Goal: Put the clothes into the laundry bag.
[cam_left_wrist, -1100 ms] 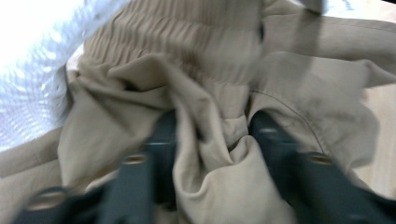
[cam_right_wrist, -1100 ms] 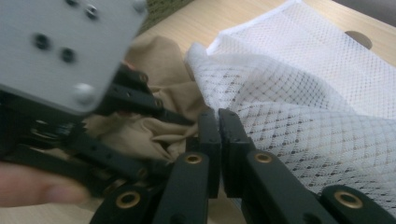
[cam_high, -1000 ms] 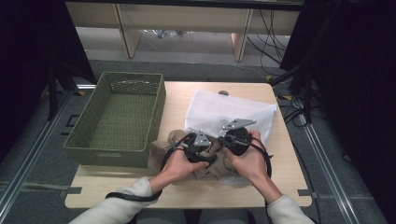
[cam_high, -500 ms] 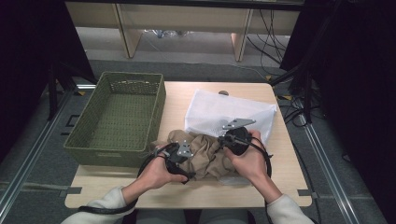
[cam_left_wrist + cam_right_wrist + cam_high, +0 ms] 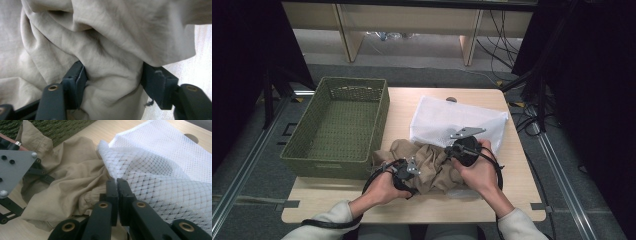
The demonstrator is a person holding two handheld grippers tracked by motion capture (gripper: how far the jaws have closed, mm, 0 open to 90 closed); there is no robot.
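While the person's forearms come in from the near table edge, both grippers work one heap at the front centre of the table [image 5: 512,200].

Left gripper [image 5: 404,172]: sits on the near-left end of the tan garment [image 5: 429,165]. Its own view has a thick fold of the cloth [image 5: 110,75] bulging up between the jaws, which have just been closing; the pads flank the fold and seem to touch it, though the gap is wide. Judged not yet a firm pinch.

Right gripper [image 5: 457,150]: jaws together, apparently nipping the edge of the white mesh bag [image 5: 160,177] where it meets the garment [image 5: 70,185].

Key relation: the garment lies crumpled with its long axis running left to right between the two grippers, its far-right end tucked against the bag's mouth. The bag [image 5: 457,120] stretches away beyond that, toward the far right. The left hand is nearer the loose bulk.

Green woven basket [image 5: 337,125] stands far left, just beside the garment.
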